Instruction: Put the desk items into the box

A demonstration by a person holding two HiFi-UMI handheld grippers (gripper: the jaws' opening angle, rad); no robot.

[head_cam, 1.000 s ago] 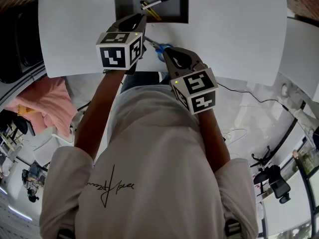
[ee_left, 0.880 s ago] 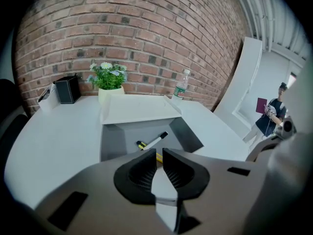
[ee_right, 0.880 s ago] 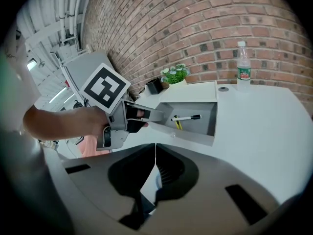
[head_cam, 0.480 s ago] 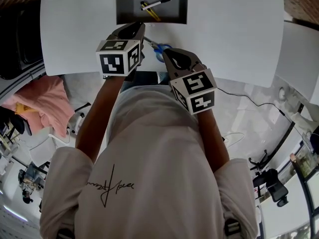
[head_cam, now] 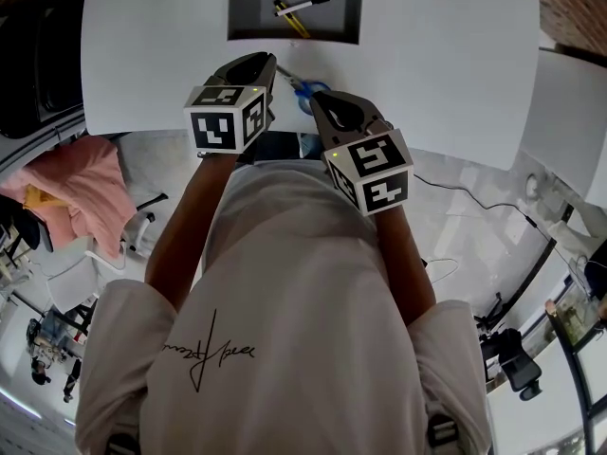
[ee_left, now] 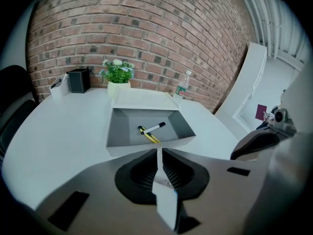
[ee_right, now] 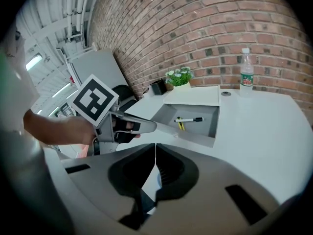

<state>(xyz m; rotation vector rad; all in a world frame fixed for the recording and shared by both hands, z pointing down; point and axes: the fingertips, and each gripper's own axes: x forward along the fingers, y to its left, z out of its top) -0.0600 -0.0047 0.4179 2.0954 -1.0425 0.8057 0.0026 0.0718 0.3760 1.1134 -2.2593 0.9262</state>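
Draws left gripper [ee_left: 157,153] slightly nearer than a second ago, clamped on a thin pale strip [ee_left: 164,202].
Keeps right gripper [ee_right: 155,146] shut beside scissors [head_cam: 300,87], blades pointing far-left; box [head_cam: 248,17] straight ahead, far.

a red-brown brick wall [ee_left: 146,28] is rising behind a white surface [ee_left: 54,131]. a small potted plant [ee_left: 117,75] is standing at the surface's far edge, close to the wall. a black pen holder [ee_left: 78,80] is sitting to the plant's left, and a clear water bottle [ee_left: 182,86] is standing upright to its right. a dark chair [ee_left: 12,106] is standing at the surface's left side. below the surface's left edge, a pink cloth [head_cam: 83,192] is lying crumpled. on the right, a thin cable [head_cam: 474,192] is trailing across the pale floor.
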